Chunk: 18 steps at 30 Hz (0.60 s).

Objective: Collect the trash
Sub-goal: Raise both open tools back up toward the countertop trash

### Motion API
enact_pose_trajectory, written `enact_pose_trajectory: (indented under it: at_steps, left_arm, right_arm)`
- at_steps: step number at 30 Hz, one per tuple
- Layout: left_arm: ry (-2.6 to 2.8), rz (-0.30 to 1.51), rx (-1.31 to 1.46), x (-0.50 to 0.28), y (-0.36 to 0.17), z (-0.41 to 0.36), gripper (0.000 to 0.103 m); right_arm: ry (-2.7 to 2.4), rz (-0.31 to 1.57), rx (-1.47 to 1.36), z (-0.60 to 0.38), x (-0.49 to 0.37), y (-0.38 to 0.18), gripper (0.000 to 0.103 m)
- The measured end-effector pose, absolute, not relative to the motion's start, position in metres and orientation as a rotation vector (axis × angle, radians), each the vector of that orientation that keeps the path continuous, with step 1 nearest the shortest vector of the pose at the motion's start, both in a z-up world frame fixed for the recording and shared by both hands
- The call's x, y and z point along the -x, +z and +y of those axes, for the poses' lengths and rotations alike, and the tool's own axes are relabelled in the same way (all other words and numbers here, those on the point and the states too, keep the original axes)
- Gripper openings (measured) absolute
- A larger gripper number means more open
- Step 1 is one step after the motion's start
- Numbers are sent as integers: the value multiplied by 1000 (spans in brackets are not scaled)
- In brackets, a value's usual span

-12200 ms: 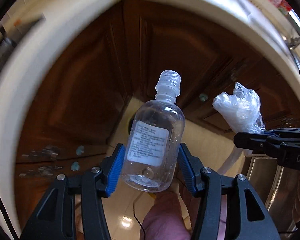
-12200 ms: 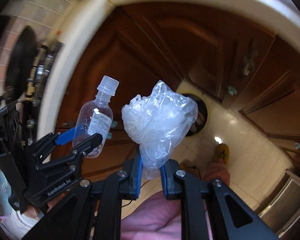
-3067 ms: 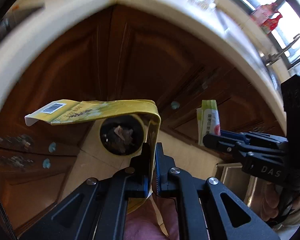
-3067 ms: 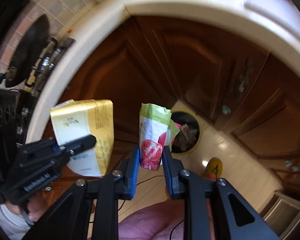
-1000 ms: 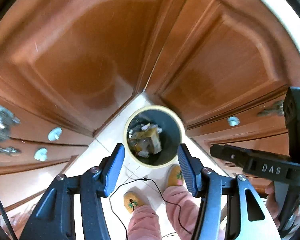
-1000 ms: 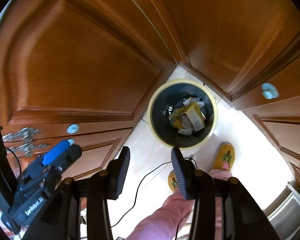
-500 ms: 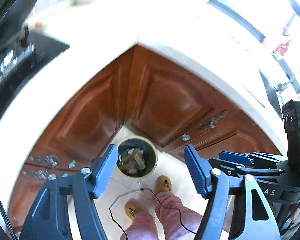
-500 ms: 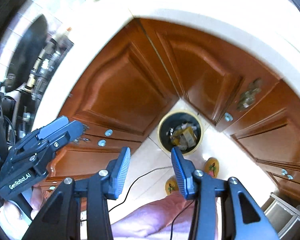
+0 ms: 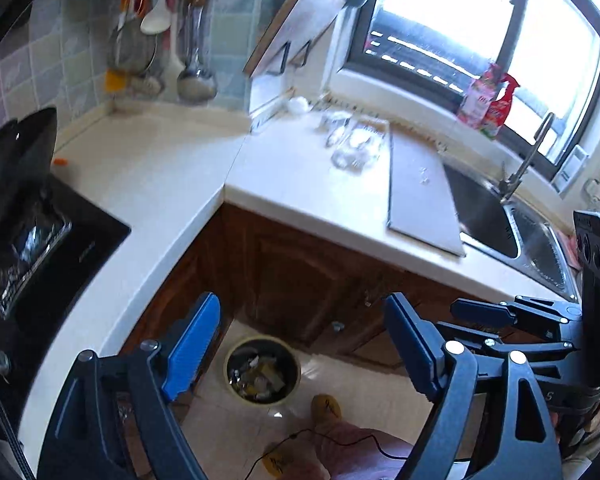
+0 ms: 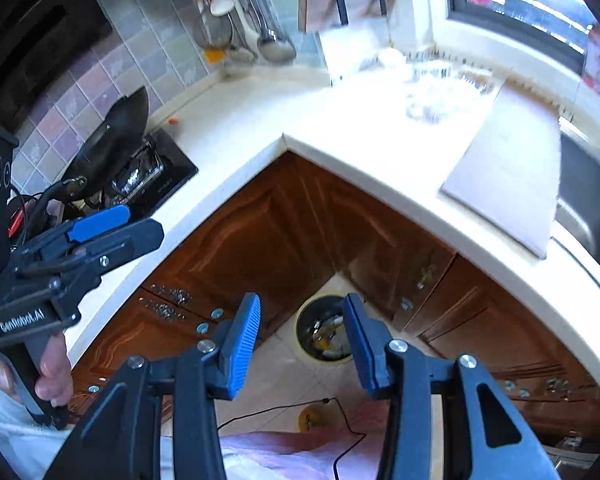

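Jaws apart, empty on both: left gripper [image 9: 302, 350] just widened, right gripper [image 10: 300, 344] narrower. Trash bin [image 9: 263, 371] at 6 o'clock below; blur risks clipping the countertop [image 9: 300, 184] edge at 12.

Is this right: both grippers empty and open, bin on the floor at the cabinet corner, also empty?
Not quite. The left gripper, whose jaws have just been opening, and the right gripper are open with nothing between them, but the bin on the floor already holds trash, as the left wrist view shows.
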<state>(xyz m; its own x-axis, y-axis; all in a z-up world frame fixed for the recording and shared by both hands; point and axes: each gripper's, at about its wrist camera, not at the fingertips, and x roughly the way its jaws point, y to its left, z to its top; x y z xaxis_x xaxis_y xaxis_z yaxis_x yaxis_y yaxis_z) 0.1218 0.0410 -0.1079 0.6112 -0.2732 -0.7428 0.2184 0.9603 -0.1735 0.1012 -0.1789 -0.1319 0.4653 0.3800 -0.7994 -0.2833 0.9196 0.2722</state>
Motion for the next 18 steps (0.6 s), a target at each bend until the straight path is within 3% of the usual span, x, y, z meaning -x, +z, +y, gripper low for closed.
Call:
enact_pose_trajectory:
  at_steps: [12,18]
  left_arm:
    - [-321,751,155,-145,-44,40,102]
    - [-256,724,153,-178,-24,26,102]
  right_arm:
    - [337,939,-132,-200,-118,-84,49]
    - [280,923,-151,-229,-157,-60,49]
